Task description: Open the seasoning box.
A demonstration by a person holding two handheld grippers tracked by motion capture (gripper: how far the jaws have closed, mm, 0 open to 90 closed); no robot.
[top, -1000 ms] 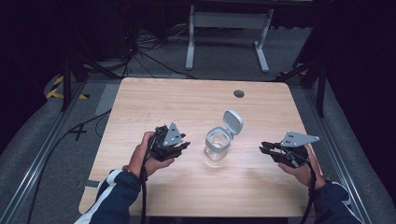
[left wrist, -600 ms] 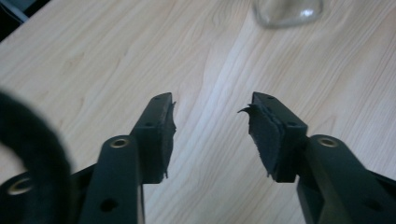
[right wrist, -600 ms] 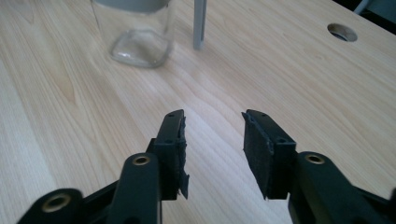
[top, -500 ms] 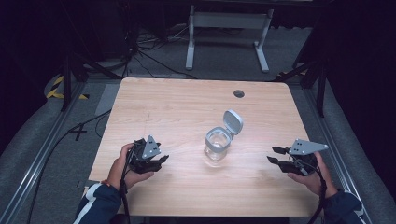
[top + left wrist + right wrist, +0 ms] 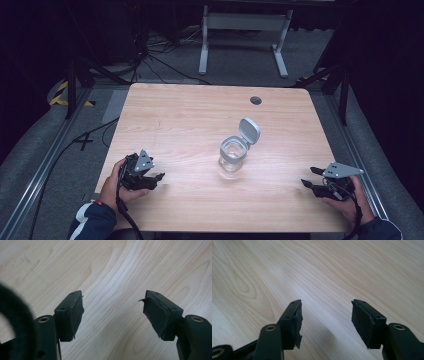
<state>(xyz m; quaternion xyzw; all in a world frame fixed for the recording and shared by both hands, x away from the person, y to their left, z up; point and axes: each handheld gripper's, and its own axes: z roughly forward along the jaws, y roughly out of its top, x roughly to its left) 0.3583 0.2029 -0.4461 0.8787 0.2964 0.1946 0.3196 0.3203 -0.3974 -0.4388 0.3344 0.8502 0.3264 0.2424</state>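
Observation:
A clear glass jar with a grey hinged lid flipped up stands near the middle of the wooden table. My left gripper rests low at the table's front left, held by a hand, well to the left of the jar. In the left gripper view its jaws stand wide apart over bare wood, and the left gripper is open. My right gripper sits at the front right, also apart from the jar. The right gripper is open, nothing between its pads.
A dark round grommet hole sits near the table's far edge. Beyond the table stand a grey metal frame and cables on the floor. Rails run along both sides of the table.
Both hands have drawn back from the jar toward the front corners of the table, the left one farther left and the right one farther right. The jar stays put.

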